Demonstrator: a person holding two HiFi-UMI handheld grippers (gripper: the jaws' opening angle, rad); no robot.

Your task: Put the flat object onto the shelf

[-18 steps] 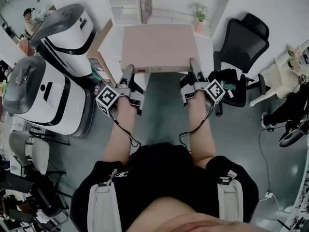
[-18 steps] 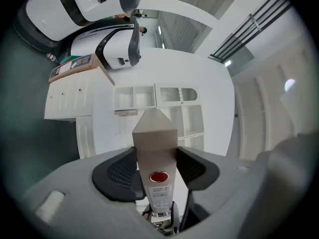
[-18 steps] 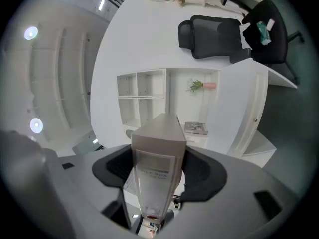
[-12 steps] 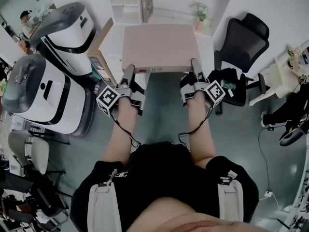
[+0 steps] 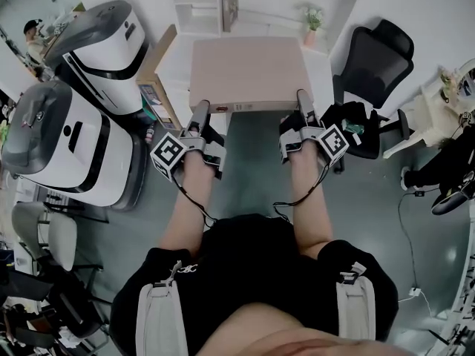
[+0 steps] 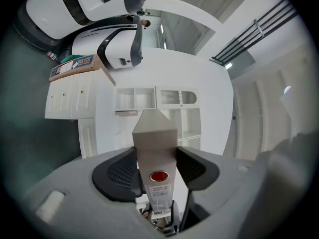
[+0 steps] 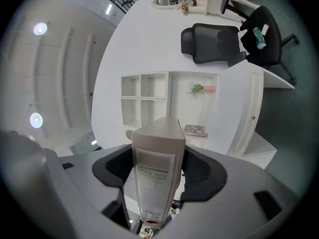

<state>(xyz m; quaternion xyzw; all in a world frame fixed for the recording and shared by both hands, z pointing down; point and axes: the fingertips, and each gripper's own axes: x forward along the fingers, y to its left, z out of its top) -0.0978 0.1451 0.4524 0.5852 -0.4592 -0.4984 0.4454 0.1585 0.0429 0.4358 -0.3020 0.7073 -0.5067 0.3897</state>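
While both claws hold the flat box (image 5: 249, 73), it hangs in the air at 12 o'clock from the person, just in front of the white shelf (image 5: 194, 10). The left claw (image 5: 199, 117) is clenched on the box's near edge, at about 7 o'clock on the box. The right claw (image 5: 303, 106) is clenched on the same edge, at about 5 o'clock. The box is not on the shelf yet. To do this step well, I think both hands should go forward together at the same speed, so the box does not tip or twist. Aim for a bare spot, away from the little plant (image 5: 312, 22) at 1 o'clock. Let go only when the box rests on the shelf.
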